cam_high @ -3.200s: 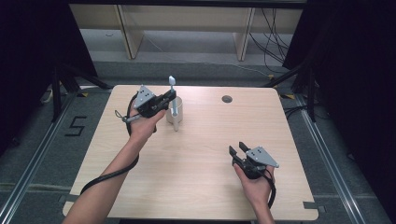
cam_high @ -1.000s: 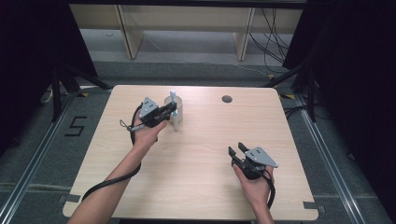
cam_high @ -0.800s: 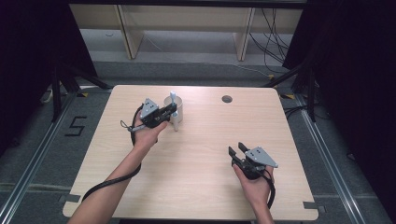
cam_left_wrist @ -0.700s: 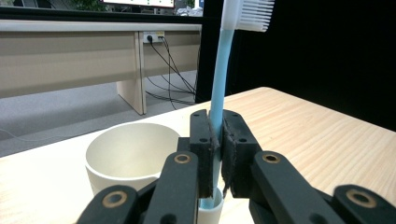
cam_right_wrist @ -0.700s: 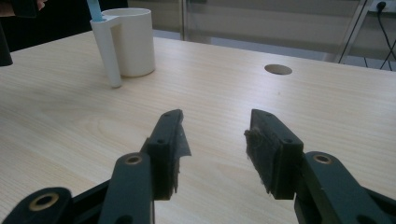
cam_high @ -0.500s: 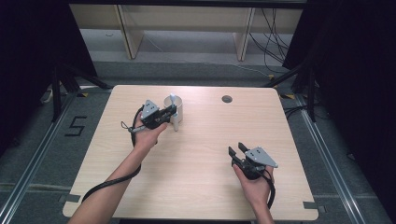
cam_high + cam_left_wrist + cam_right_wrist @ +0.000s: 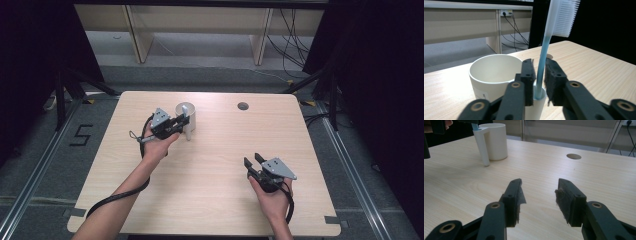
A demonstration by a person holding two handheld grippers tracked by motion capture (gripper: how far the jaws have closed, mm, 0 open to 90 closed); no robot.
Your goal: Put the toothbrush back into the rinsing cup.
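A white cup [image 7: 495,72] with a side tube [image 7: 482,147] stands at the table's far left [image 7: 185,114]. A toothbrush with a blue handle [image 7: 542,65] and white bristle head [image 7: 565,17] stands upright in that tube. My left gripper [image 7: 539,62] straddles the handle just above the tube. Its jaws have just been opening, and the pads now stand slightly off the handle, so it is open. It reaches the cup from the left in the high view [image 7: 184,121]. My right gripper [image 7: 539,182] rests open and empty near the front right of the table [image 7: 252,160].
A round cable hole [image 7: 243,106] is cut in the light wooden table [image 7: 210,165] behind the middle. Wooden shelving and cables lie on the floor beyond the far edge. Dark curtains stand on both sides.
The left gripper has lowered the toothbrush beside the cup until its handle stands in the side tube. The right hand has not moved.
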